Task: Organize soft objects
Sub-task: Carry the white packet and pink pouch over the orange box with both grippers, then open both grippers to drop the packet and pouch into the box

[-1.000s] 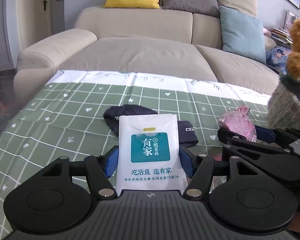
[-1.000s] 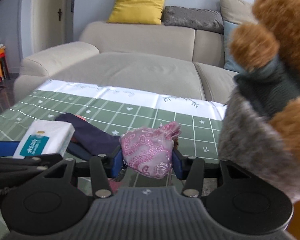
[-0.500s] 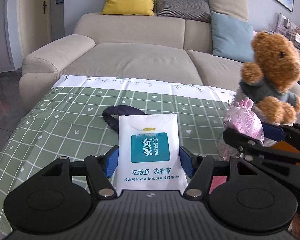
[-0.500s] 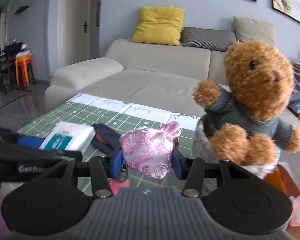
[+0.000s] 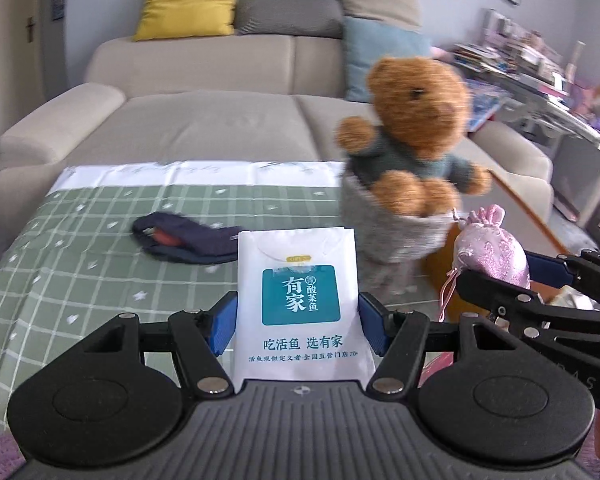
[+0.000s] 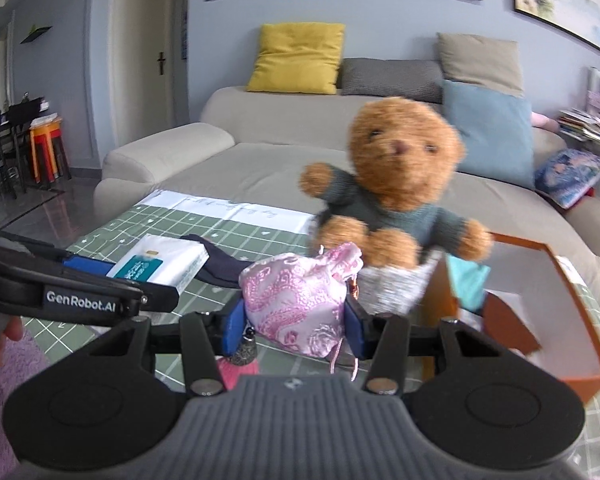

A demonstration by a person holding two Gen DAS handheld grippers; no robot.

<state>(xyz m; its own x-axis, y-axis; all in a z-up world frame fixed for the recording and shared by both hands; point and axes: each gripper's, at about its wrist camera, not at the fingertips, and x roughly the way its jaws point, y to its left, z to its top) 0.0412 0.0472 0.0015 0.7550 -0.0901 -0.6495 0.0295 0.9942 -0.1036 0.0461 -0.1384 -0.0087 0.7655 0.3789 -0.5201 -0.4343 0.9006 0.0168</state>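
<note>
White tissue pack with a teal label (image 5: 298, 300) sits clamped between the left gripper (image 5: 298, 322) fingers, above the green checked bench (image 5: 80, 248). At three o'clock, the right gripper (image 6: 296, 322) fingers squeeze a pink brocade drawstring pouch (image 6: 296, 300), with a brown teddy bear in a grey felt basket (image 6: 396, 184) at its one o'clock.

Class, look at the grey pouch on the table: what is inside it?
A teddy bear in a green jumper sits in the grey pouch, its head, arms and paws above the rim. Its lower body, and anything beneath it, is hidden.
</note>
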